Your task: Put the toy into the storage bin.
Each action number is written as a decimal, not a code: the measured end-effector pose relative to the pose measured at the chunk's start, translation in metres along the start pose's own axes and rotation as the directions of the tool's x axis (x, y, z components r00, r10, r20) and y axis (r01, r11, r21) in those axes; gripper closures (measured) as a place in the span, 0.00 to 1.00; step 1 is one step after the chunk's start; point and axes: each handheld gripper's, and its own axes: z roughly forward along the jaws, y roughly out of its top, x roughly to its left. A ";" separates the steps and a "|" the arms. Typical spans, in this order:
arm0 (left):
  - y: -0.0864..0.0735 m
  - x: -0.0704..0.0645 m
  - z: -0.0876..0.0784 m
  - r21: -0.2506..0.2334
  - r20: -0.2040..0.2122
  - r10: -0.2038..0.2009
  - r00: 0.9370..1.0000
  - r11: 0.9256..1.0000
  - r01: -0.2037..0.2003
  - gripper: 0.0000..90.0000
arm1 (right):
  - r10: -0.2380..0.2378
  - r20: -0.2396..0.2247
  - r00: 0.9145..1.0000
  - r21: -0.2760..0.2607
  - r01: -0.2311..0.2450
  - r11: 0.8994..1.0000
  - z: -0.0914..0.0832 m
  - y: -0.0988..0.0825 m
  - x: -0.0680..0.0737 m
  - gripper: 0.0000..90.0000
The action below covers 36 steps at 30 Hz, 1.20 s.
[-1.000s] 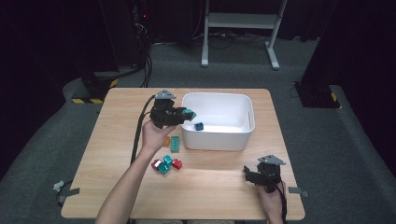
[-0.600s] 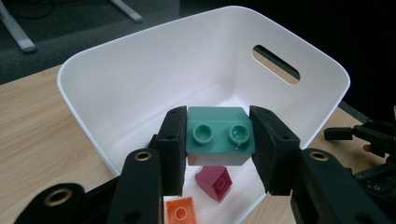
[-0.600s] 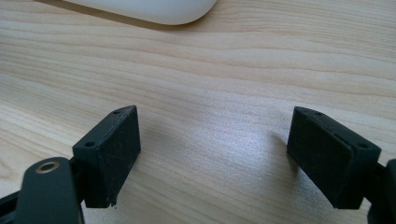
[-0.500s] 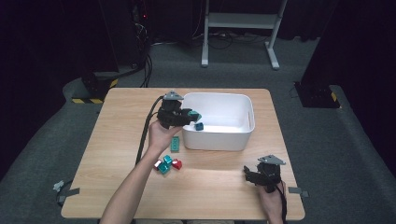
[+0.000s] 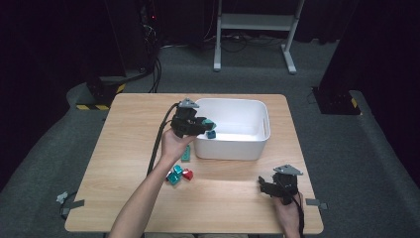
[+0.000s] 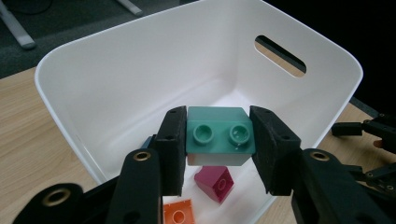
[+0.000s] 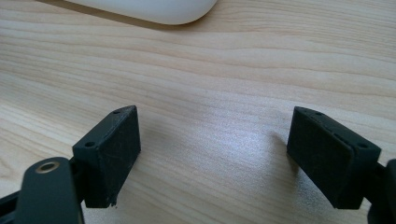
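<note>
The left gripper [image 6: 218, 154] has its pads pressed on the two ends of a teal two-stud brick [image 6: 219, 135], studs facing the camera, a white piece under it; held over the near wall of the white tub [image 6: 116, 65]; below the jaws in the tub lie an orange brick [image 6: 180, 214] and a magenta brick [image 6: 214, 183]; off right, the right gripper [image 7: 219, 158] stands wide apart, holding nothing, over bare table [image 7: 210, 70].

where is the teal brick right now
The teal brick sits clamped in the left gripper, over the near left corner of the white bin.
</note>
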 end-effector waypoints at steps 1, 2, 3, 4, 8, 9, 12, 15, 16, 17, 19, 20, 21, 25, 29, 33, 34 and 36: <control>0.000 0.000 0.001 0.001 -0.004 -0.001 1.000 1.000 0.001 0.63 | 0.000 0.000 1.000 0.000 0.000 1.000 0.000 0.000 0.000 0.19; 0.000 -0.001 0.001 0.001 -0.007 -0.001 1.000 1.000 0.001 0.59 | 0.000 0.000 1.000 0.000 0.000 1.000 0.000 0.000 0.000 0.19; 0.000 -0.001 0.001 0.001 -0.010 -0.001 1.000 1.000 0.001 0.57 | 0.000 0.000 1.000 0.000 0.000 1.000 0.000 0.000 0.000 0.19; 0.000 -0.001 0.000 0.001 -0.012 0.001 1.000 1.000 -0.001 0.56 | 0.000 0.000 1.000 0.000 0.000 1.000 0.000 0.000 0.000 0.19; -0.002 0.000 -0.002 -0.004 -0.029 -0.003 1.000 1.000 0.002 0.51 | 0.000 -0.001 1.000 0.000 0.000 1.000 0.000 0.000 0.000 0.19; -0.003 0.000 -0.004 -0.007 -0.030 -0.006 1.000 1.000 0.005 0.51 | 0.000 0.000 1.000 0.000 0.000 1.000 0.000 0.000 0.000 0.19; -0.004 0.000 -0.008 -0.017 -0.036 -0.007 0.999 1.000 0.007 0.49 | -0.001 -0.001 1.000 0.000 0.001 1.000 0.000 0.000 0.000 0.19; -0.006 0.001 -0.014 -0.026 -0.043 -0.005 0.999 1.000 0.003 0.48 | 0.000 0.000 1.000 0.000 0.000 1.000 0.000 0.000 0.000 0.19; -0.007 0.001 -0.016 -0.026 -0.044 -0.004 0.999 1.000 0.003 0.48 | 0.000 0.000 1.000 0.000 0.000 1.000 0.000 0.000 0.000 0.19; -0.007 0.001 -0.018 -0.025 -0.046 -0.003 0.999 1.000 0.001 0.47 | 0.000 0.000 1.000 0.000 0.000 1.000 0.000 0.000 0.000 0.19; -0.008 0.002 -0.022 -0.028 -0.053 0.004 0.999 1.000 -0.005 0.47 | -0.001 -0.001 1.000 0.000 0.001 1.000 0.000 0.000 0.000 0.19; -0.009 0.002 -0.025 -0.033 -0.054 0.003 0.999 0.999 -0.005 0.47 | 0.000 0.000 1.000 0.001 0.000 1.000 0.000 0.000 0.000 0.19; -0.009 0.002 -0.027 -0.037 -0.054 0.003 0.999 0.999 -0.005 0.47 | 0.000 0.000 1.000 0.000 0.000 1.000 0.000 0.000 0.000 0.19; -0.013 0.004 -0.035 -0.049 -0.058 -0.004 0.998 0.999 0.001 0.46 | 0.000 0.000 1.000 0.000 0.000 1.000 0.000 0.000 0.000 0.19; -0.021 0.008 -0.041 -0.058 -0.068 -0.026 0.997 0.998 0.022 0.44 | 0.000 -0.001 1.000 0.000 0.000 1.000 0.000 0.000 0.000 0.19; -0.028 0.010 -0.048 -0.069 -0.075 -0.034 0.997 0.997 0.029 0.43 | 0.000 0.000 1.000 0.000 0.000 1.000 0.000 0.000 0.000 0.19; -0.030 0.010 -0.050 -0.071 -0.075 -0.036 0.997 0.997 0.030 0.43 | 0.000 -0.001 1.000 0.000 0.000 1.000 0.000 0.000 0.000 0.19; -0.033 0.011 -0.056 -0.078 -0.086 -0.042 0.995 0.996 0.035 0.42 | 0.001 0.000 1.000 0.000 -0.001 1.000 0.000 0.000 0.000 0.19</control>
